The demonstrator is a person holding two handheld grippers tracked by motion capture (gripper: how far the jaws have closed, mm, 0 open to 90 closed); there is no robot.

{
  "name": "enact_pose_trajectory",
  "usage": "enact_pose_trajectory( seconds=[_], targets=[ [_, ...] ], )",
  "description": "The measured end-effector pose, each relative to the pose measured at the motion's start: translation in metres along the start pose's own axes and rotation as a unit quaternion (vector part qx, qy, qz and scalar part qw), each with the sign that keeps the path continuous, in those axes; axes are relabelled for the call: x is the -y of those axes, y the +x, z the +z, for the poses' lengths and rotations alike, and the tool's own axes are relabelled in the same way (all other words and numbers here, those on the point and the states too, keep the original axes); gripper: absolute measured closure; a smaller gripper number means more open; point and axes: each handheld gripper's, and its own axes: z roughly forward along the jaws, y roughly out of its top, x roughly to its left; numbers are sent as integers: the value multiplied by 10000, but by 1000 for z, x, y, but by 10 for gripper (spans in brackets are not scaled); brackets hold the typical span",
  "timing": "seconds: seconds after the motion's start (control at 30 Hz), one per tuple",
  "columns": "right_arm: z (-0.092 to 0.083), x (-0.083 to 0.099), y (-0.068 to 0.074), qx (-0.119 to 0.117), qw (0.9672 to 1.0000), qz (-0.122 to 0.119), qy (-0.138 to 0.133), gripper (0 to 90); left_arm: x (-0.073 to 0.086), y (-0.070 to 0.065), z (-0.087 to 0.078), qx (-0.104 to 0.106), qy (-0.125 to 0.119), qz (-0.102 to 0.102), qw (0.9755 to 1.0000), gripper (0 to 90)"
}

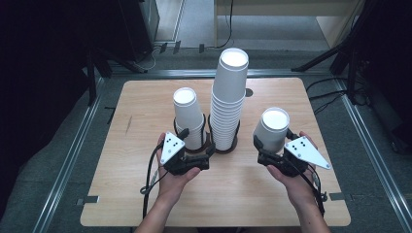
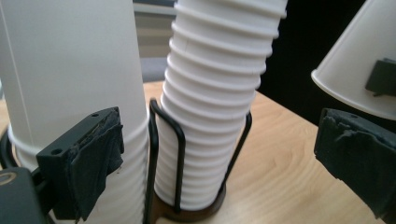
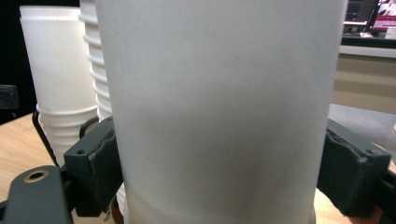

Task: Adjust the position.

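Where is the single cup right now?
In the high view the single cup sits upside down between the jaws of the right gripper, right of the tall stack, over the table.

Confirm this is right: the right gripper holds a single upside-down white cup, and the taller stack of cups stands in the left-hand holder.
Not quite. The right gripper does hold a single upside-down cup, but the high view shows the taller stack in the middle holder, with the shorter stack to its left.

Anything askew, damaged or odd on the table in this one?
The tall stack of white paper cups in the black wire holder leans instead of standing straight. The dark padding on the left gripper looks frayed. No spills.
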Motion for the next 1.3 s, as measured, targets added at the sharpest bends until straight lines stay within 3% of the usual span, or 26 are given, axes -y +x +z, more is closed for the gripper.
enact_pose_trajectory(
  seconds=[0.13, 0.2, 0.27, 0.43, 0.63, 0.77, 0.87, 1.1, 1.3],
  targets=[
    [2, 7, 2, -100, 9999, -137, -7, 129, 9, 4, 2, -47, 181, -5, 9998, 16],
    [2, 9, 3, -60, 9996, -269, 47, 129, 13, 6, 0, 23, 221, -59, 9997, 16],
    [2, 11, 2, -109, 9996, -253, 54, 129, 16, 5, 0, 48, 285, -44, 9996, 16],
    [1, 14, 3, -161, 9995, -256, 123, 127, 12, 3, -5, 131, 171, -163, 9996, 16],
    [1, 17, 6, -214, 9991, -336, 134, 127, 10, 1, -7, 205, 161, -153, 9995, 16],
    [3, 19, 7, -259, 9986, -433, 140, 127, 8, 2, -6, 313, 191, -312, 9988, 16],
    [3, 20, 7, -292, 9984, -476, 85, 127, 7, 2, -6, 310, 225, -280, 9989, 16],
    [8, 26, 12, -168, 9949, -981, 175, 127, 10, -5, -4, 439, 332, -193, 9983, 16],
    [12, 27, 17, -189, 9920, -1233, 179, 127, 9, -7, -5, 543, 341, -206, 9977, 16]
  ],
)
